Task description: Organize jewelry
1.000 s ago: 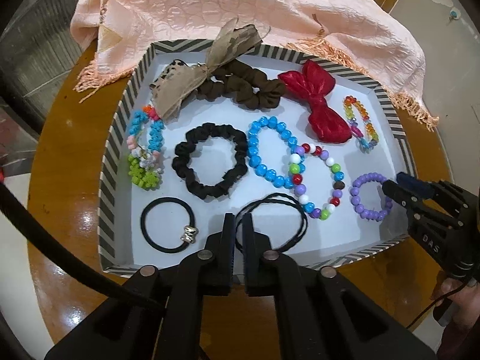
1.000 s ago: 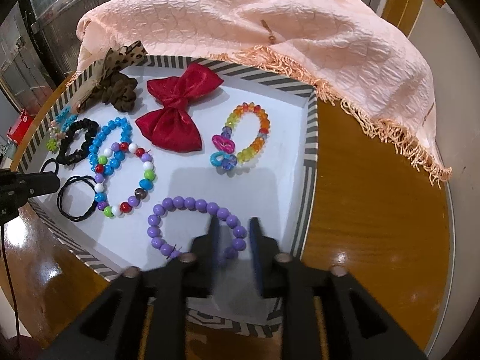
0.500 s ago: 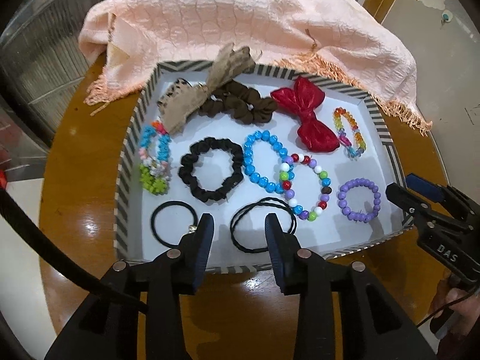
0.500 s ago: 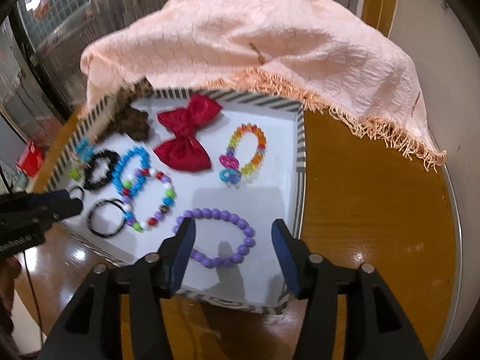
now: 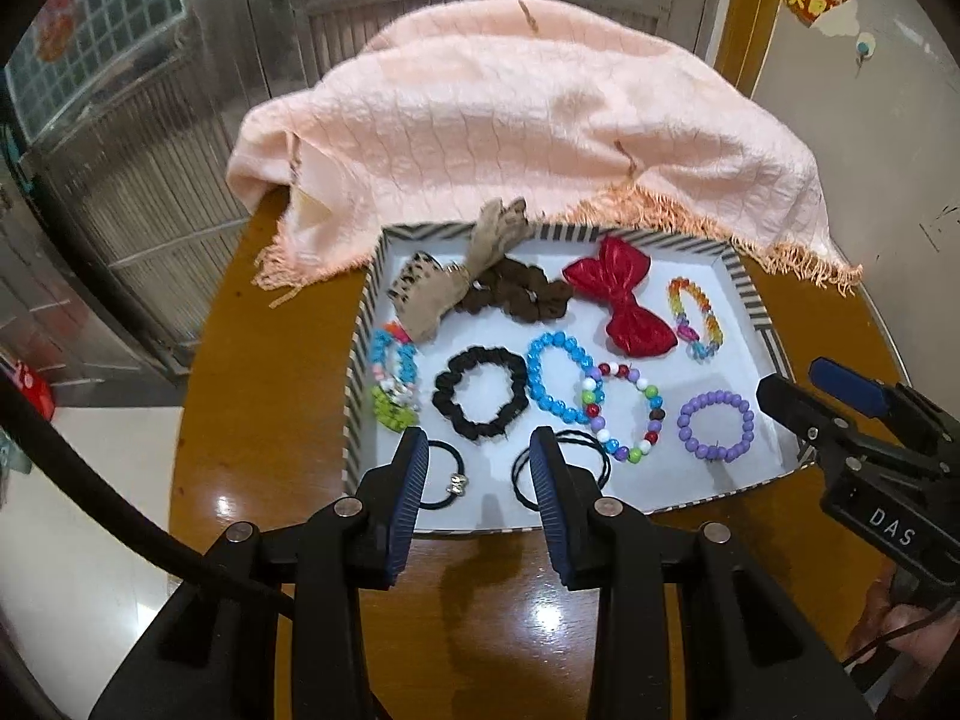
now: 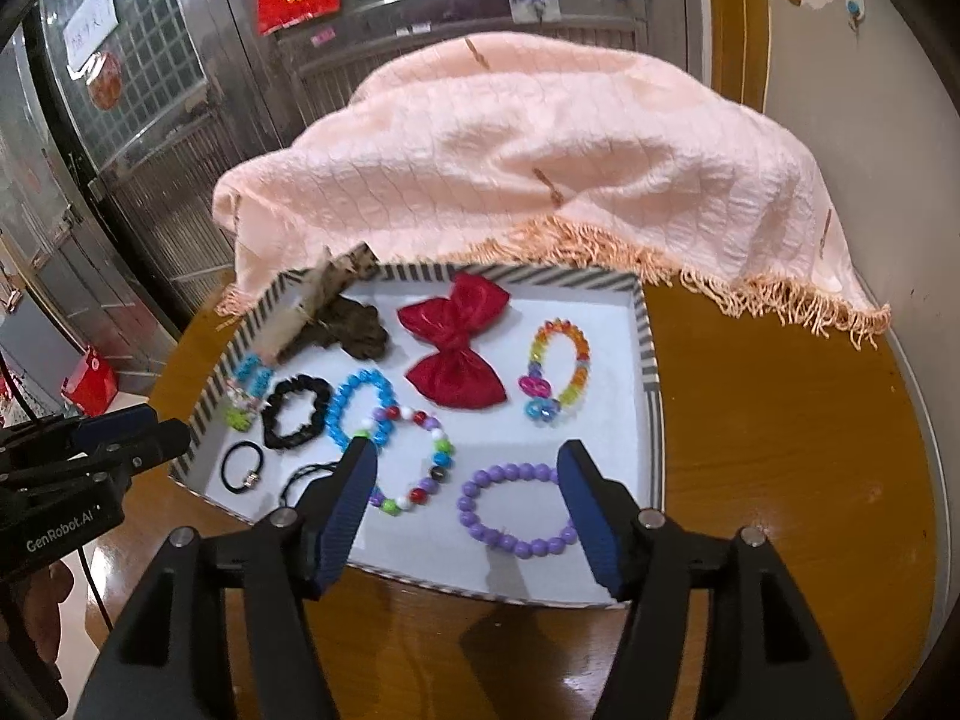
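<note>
Both jaws spread wide, nothing held. Left gripper (image 5: 480,450) hovers over the near rim of the striped tray (image 5: 355,396), right gripper (image 6: 462,468) over the tray's near right part, fingers straddling the purple bead bracelet (image 6: 516,510) in its own view without touching it.

Tray: shallow, white floor, black-and-white striped walls, sits on a round brown wooden table (image 5: 258,420). All jewelry lies flat inside the tray, spaced out.

Far row in the tray: tan leopard-print bow (image 5: 447,288) at far left, its tail tipped up over the far wall; dark brown scrunchie (image 5: 516,297) touching it on the right; shiny red bow (image 5: 624,306) right of that; rainbow bead bracelet (image 5: 695,317) with a pink charm near the right wall.

Middle of the tray: blue/pink/green bead cluster (image 5: 393,378) against the left wall, black scrunchie (image 5: 480,401), bright blue bead bracelet (image 5: 555,377), then a multicolour bead bracelet (image 5: 624,411) overlapping the blue one's edge. Purple bead bracelet sits well apart near the right wall.

Near edge of the tray: thin black hair tie (image 5: 447,474) with a silver bead, partly behind the left finger; black cord loop (image 5: 576,462) beside it, partly behind the other finger.

Peach fringed cloth (image 5: 528,144) is draped over something behind the tray, fringe overhanging the far wall.
</note>
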Demonstrator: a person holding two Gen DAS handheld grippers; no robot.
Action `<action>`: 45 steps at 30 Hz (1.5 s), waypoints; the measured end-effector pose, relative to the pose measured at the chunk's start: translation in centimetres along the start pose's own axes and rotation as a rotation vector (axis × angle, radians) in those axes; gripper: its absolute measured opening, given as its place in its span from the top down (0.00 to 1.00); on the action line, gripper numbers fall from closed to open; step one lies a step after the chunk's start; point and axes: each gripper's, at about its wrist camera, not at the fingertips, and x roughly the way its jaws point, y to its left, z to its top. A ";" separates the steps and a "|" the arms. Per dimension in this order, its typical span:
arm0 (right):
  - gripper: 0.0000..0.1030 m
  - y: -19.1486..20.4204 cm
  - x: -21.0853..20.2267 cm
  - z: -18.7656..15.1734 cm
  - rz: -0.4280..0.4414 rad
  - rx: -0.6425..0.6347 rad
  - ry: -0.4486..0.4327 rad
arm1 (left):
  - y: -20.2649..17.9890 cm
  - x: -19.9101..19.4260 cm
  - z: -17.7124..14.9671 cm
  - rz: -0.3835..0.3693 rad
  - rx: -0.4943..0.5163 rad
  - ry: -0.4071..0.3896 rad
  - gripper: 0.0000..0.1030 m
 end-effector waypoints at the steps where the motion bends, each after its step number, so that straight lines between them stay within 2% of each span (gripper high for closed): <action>1: 0.34 0.2 -0.3 0.0 -0.002 -0.001 -0.010 | 0.1 -0.4 0.0 0.004 0.001 -0.014 0.67; 7: 0.27 1.5 -2.2 0.1 -0.020 -0.008 -0.064 | 0.4 -2.3 0.0 0.020 -0.002 -0.076 0.67; 17: 0.20 2.3 -3.4 -0.1 -0.051 -0.005 -0.084 | 0.7 -3.7 -0.2 0.028 -0.013 -0.125 0.67; 29: 0.18 3.0 -3.8 -0.4 -0.066 -0.020 -0.087 | 0.9 -4.6 -0.4 0.018 -0.024 -0.154 0.67; 45: 0.18 3.3 -3.4 -0.1 -0.068 -0.033 -0.071 | 1.1 -4.3 -0.3 0.022 -0.041 -0.149 0.67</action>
